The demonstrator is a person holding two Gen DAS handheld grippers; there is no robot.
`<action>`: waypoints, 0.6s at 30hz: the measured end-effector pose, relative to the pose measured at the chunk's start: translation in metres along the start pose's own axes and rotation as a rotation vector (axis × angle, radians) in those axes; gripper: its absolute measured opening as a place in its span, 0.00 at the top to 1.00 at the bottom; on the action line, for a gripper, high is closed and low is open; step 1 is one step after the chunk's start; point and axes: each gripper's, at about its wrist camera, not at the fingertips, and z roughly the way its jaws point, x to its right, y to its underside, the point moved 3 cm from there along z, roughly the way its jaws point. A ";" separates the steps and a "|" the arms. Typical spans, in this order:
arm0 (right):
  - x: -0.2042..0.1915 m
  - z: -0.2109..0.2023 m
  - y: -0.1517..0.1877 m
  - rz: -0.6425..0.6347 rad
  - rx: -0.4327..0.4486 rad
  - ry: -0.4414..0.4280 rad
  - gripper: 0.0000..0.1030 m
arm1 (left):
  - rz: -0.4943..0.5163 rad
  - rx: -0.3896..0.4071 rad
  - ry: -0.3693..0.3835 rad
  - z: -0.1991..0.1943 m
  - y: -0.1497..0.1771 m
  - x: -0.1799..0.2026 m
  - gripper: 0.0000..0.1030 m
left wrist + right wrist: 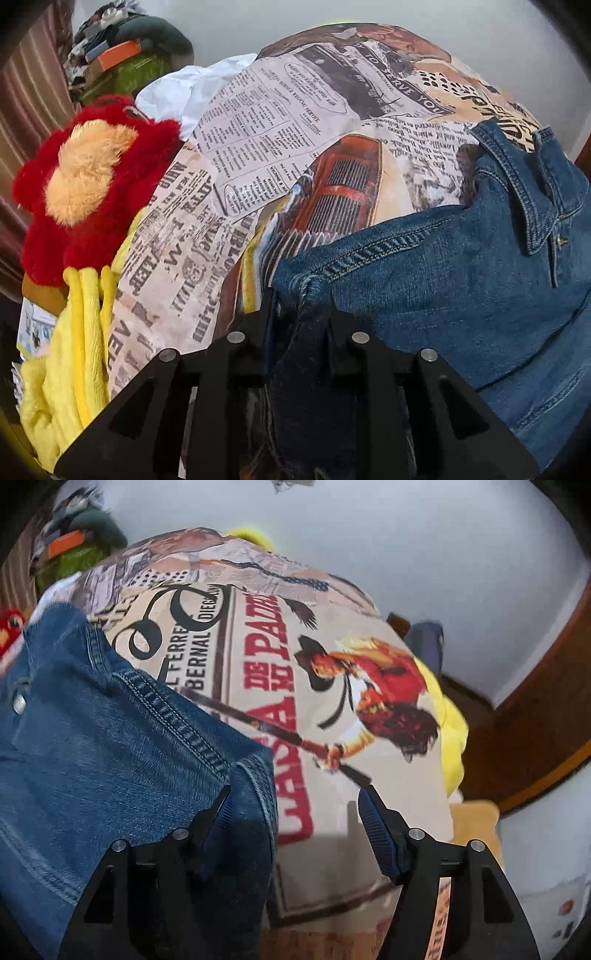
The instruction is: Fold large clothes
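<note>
1. Beneath everything lies a newspaper-print sheet, with the denim jeans spread on it.
2. Your left gripper has its jaws clamped on a jeans fold.
3. Your right gripper stands wide open (one finger touching the denim edge).

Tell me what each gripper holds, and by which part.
The left gripper pinches the jeans at a waistband corner. The right gripper is open, holding nothing.

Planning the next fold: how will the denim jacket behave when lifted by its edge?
Probably floppy: the denim jacket bunches inside the shut left tongs. Likely heavyish, with thick double-stitched seams. Its free corner may sag, since the right tongs stand open.
</note>
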 end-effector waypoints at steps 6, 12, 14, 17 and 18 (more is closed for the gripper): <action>0.016 -0.048 0.003 0.121 -0.014 -0.113 0.37 | 0.003 0.042 -0.014 -0.045 0.004 0.004 0.77; 0.013 -0.122 0.007 0.108 0.066 -0.160 0.37 | 0.040 0.117 0.021 -0.115 0.013 0.011 0.76; 0.011 -0.152 0.012 0.100 0.101 -0.188 0.37 | 0.045 0.138 0.043 -0.140 0.019 0.013 0.75; 0.006 -0.191 0.024 0.084 0.143 -0.236 0.36 | 0.037 0.171 0.074 -0.175 0.032 0.013 0.74; 0.004 -0.201 0.028 0.078 0.152 -0.247 0.35 | 0.031 0.184 0.081 -0.186 0.037 0.011 0.74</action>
